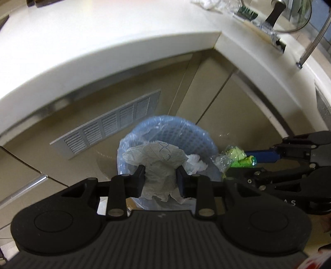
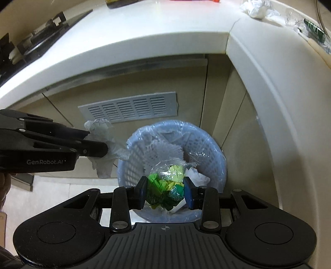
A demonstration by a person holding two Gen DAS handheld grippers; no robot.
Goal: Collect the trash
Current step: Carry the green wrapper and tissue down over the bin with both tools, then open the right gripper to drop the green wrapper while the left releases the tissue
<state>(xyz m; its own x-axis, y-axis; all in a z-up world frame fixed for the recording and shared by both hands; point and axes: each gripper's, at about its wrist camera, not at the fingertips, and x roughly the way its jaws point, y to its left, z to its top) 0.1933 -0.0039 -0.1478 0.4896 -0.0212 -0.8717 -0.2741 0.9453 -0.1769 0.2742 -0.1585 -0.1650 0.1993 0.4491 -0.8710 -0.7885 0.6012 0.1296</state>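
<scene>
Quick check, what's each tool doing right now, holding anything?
Left tool: closed on a crumpled grey paper, above the blue basket.
Right tool: closed on a green and yellow wrapper bundle, over the same basket.

A lined basket [image 2: 171,165] stands on the floor in the inside corner of an L-shaped counter [image 2: 144,35], before cabinet doors; a vent [image 2: 128,108] sits in the door behind it, to the left. Over the basket's near rim hangs a wrapper bundle [image 2: 165,186] between the right gripper [image 2: 165,193] fingers. Left of it, at the basket's left edge, the left gripper [image 1: 160,178] holds a paper wad [image 1: 159,163]. More paper [image 2: 198,177] apparently lies inside the basket. A stove [image 2: 31,45] sits on the counter at left, scraps [image 2: 256,8] at far right.
</scene>
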